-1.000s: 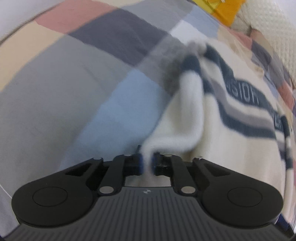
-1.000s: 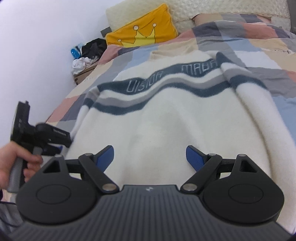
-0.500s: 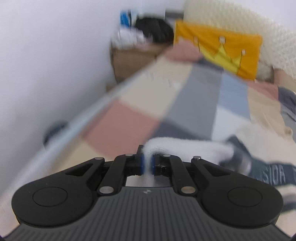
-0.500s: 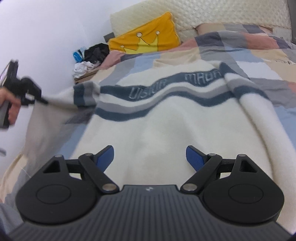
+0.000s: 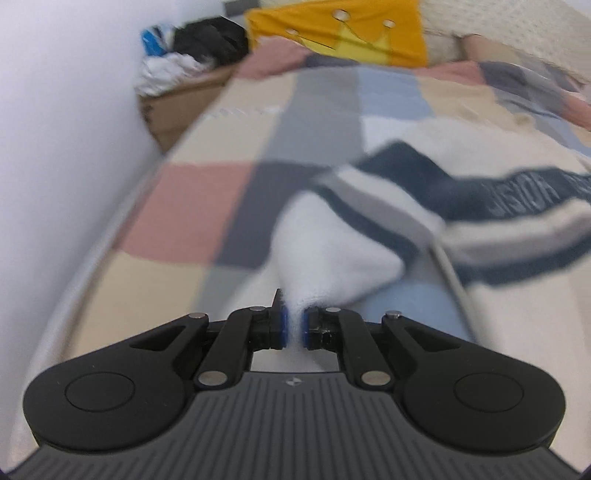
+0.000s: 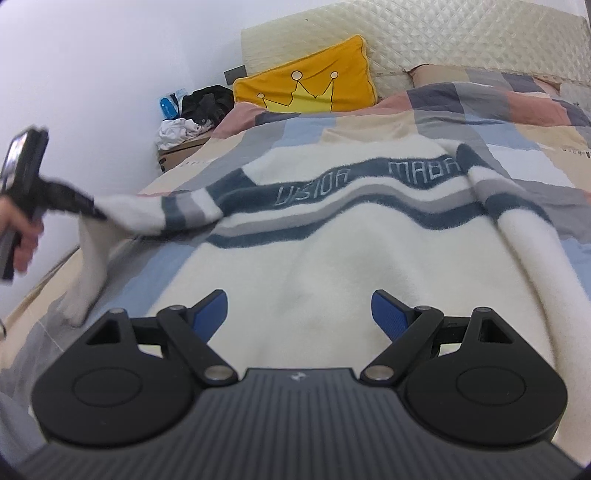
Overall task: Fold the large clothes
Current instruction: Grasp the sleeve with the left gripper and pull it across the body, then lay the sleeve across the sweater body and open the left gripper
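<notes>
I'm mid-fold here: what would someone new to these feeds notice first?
Probably the big cream sweater with navy and grey stripes, spread across the patchwork bedspread. Next, the left gripper, shut on the sweater's sleeve and holding it off the bed at the left. Behind, a yellow crown cushion leans on the headboard.

One sweater [image 6: 332, 266], cream with navy and grey stripes, lies at centre; two sleeves counted, one [image 6: 155, 218] at 9 o'clock, one [image 6: 532, 251] at 3 o'clock. One patchwork bedcover [image 6: 517, 107] beneath it. One yellow crown cushion [image 6: 306, 85] at 12 o'clock. One quilted headboard [image 6: 461, 33] behind it. One cardboard box [image 6: 177, 151] at 10 o'clock, carrying one heap of clothing [image 6: 195, 110]; items in it cannot be counted. Two grippers: left gripper [image 6: 99, 216], right gripper [image 6: 299, 314]. One hand [image 6: 22, 236] visible at 9 o'clock.
</notes>
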The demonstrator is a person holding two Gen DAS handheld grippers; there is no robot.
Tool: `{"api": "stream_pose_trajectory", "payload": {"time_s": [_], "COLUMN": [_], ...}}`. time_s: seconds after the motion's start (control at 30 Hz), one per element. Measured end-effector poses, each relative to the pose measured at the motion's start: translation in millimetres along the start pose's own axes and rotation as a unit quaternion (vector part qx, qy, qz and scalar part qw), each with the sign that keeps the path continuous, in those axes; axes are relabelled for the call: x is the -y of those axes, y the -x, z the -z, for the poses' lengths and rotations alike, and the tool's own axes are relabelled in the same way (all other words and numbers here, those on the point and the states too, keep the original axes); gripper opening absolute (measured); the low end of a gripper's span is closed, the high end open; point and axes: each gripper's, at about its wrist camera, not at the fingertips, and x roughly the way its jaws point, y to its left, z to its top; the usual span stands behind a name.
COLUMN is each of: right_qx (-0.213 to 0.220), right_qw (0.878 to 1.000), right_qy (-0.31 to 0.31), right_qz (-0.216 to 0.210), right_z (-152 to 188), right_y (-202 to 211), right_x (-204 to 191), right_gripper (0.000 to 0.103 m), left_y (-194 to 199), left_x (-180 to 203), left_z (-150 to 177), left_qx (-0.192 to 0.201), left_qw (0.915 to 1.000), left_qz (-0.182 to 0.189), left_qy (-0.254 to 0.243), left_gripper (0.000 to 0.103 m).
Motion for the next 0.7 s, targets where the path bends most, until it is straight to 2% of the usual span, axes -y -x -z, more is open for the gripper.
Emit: {"api": "stream_pose_trajectory", "payload": {"time_s": [0.17, 0.2, 0.27, 0.33, 0.4, 0.43, 0.5, 0.6, 0.7], "right_qx": [-0.003, -0.004, -0.004, -0.005, -0.005, -0.005, -0.007, -0.013, -0.017], "right_qw": [1.0, 1.0, 1.0, 1.0, 1.0, 0.999, 0.999, 0.999, 0.999], "right_qy": [0.01, 0.011, 0.013, 0.015, 0.019, 0.021, 0.021, 0.018, 0.026], "right_qz": [0.01, 0.012, 0.017, 0.021, 0.024, 0.025, 0.025, 0.028, 0.037], "right_z": [2, 2, 4, 5, 7, 7, 9, 10, 13], "right_y": [-4, -4, -5, -6, -7, -8, -9, -12, -14], "right_x": [-3, -4, -4, -4, -5, -5, -6, -6, -8], "right_gripper": [0.086, 0.086, 0.086, 0.086, 0.086, 0.086, 0.086, 0.086, 0.086], "left_y": [-7, -9, -10, -7, -2, 2, 11, 27, 41], "left_x": [20, 22, 18, 8, -2, -6, -20, -48, -78], "left_z": [31, 35, 36, 35, 32, 33, 36, 49, 72], "left_qx": [0.003, 0.003, -0.003, -0.008, -0.012, -0.016, -0.018, -0.016, -0.003], "left_qw": [0.9985, 0.9984, 0.9977, 0.9938, 0.989, 0.9858, 0.9775, 0.9593, 0.9426], "left_qz": [0.053, 0.057, 0.062, 0.089, 0.106, 0.118, 0.143, 0.175, 0.165], "left_qy": [-0.008, -0.001, 0.029, 0.066, 0.102, 0.119, 0.154, 0.221, 0.29], "left_gripper": [0.01, 0.014, 0.024, 0.049, 0.063, 0.068, 0.069, 0.071, 0.071]}}
